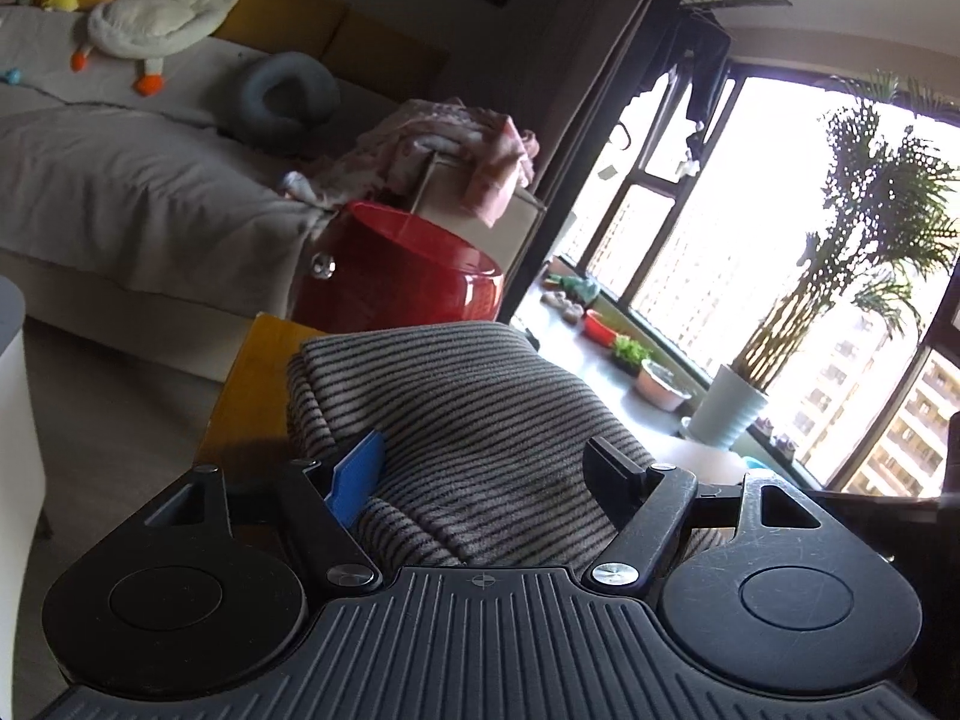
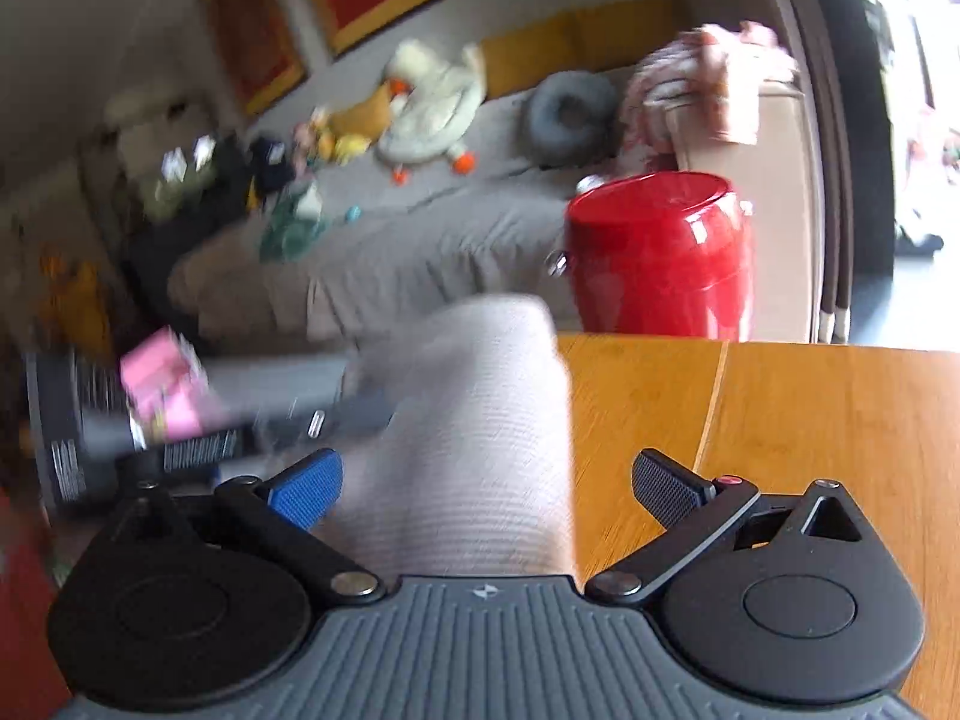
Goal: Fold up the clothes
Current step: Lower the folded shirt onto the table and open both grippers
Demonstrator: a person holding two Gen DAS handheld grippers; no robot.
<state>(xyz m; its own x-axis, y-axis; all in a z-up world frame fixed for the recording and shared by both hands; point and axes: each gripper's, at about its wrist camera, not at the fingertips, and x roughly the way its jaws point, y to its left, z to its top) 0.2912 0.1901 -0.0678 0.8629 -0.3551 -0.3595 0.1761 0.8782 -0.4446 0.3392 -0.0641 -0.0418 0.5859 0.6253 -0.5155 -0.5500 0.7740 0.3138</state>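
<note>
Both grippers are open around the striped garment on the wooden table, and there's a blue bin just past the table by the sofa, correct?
Not quite: the bin is red, not blue, as the right wrist view shows. The rest holds: left gripper and right gripper are open around the striped garment on the wooden table.

Ribbed striped knit garment [image 1: 456, 420], smooth warm wood table [image 2: 810, 420], glossy red bin [image 2: 660, 252]

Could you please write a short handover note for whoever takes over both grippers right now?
Left gripper: open, jaws either side of the striped garment, not clamped.
Right gripper: open, the same cloth between its fingers; the view is blurred.
The garment lies bunched and partly folded on the wooden table.
Left to do: probably regrip, finish the fold and flatten it.
</note>
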